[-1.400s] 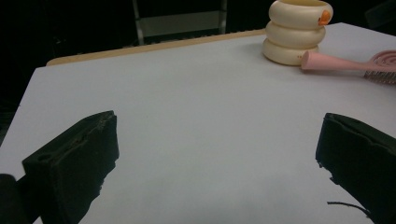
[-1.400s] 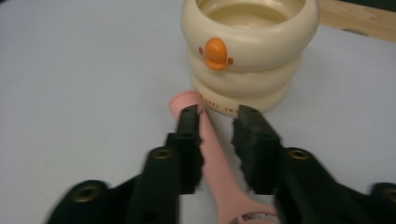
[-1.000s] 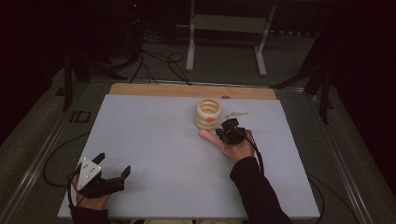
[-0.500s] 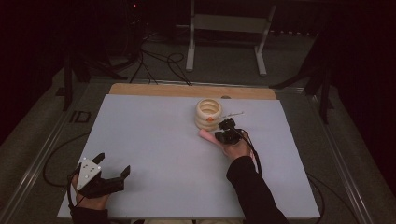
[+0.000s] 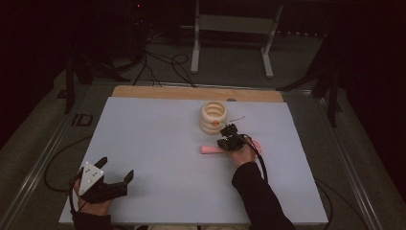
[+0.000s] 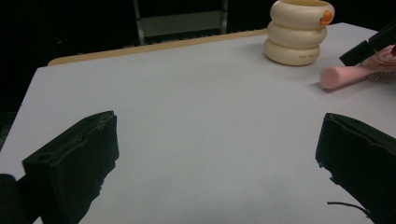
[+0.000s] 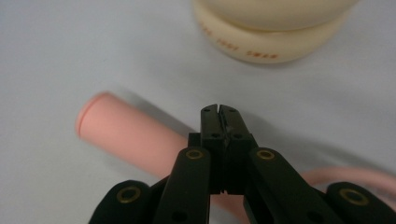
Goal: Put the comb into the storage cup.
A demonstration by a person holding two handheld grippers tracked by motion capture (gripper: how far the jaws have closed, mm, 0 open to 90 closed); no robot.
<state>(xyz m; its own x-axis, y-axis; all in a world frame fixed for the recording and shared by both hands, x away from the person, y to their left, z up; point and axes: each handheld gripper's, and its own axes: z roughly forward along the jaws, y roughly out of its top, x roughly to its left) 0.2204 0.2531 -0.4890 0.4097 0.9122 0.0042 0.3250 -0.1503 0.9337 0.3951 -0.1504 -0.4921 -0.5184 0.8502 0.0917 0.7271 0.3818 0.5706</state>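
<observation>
Right gripper (image 5: 229,138) above a pink cylindrical handle (image 5: 212,150), jaws pressed together with nothing between them; handle lying flat on the white table sheet (image 5: 158,143), just in front of a cream ringed container (image 5: 214,117). Left gripper (image 5: 115,178) at the near left corner, well apart, jaws spread wide and empty.
</observation>
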